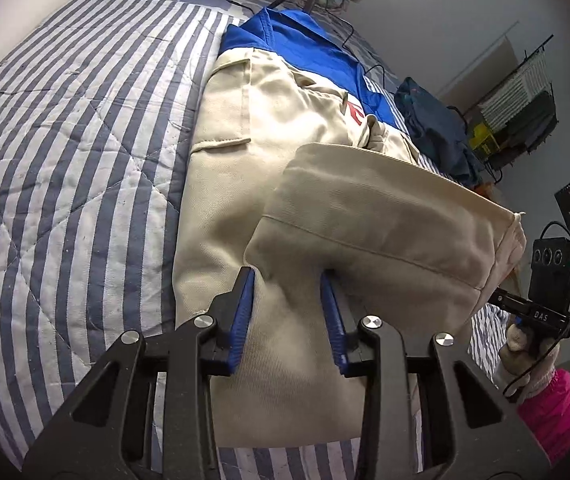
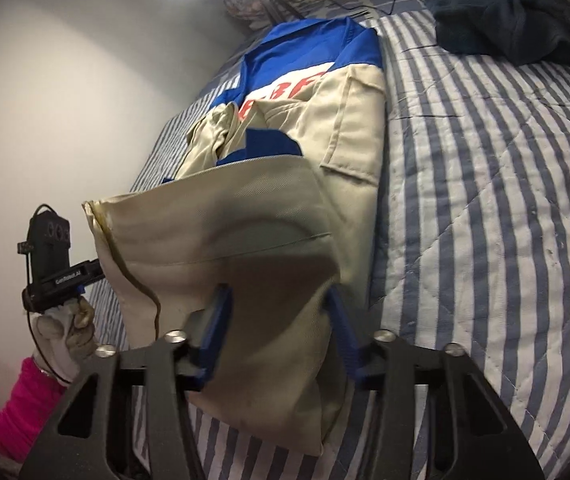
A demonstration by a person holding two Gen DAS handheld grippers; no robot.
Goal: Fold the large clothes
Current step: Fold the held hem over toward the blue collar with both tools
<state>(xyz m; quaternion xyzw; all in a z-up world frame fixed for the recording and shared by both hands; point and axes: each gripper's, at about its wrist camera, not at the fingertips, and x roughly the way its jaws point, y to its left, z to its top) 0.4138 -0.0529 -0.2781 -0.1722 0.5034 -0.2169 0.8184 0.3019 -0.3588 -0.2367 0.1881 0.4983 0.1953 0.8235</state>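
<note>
Both grippers, left [image 1: 287,276] and right [image 2: 279,294], were clamped on the jacket's [image 1: 245,128] lifted beige hem at frame centre. It lay on a striped quilt [image 1: 65,140], a dark garment [image 2: 505,12] at upper right.

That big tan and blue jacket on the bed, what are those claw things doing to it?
A person is folding the jacket on the striped quilt, with a gripper in each hand. The left gripper and the right gripper each have the tan bottom edge between their blue fingers, lifted off the bed and carried toward the blue collar end. The fabric hides how tightly they pinch. A dark blue garment lies off to the side.
</note>
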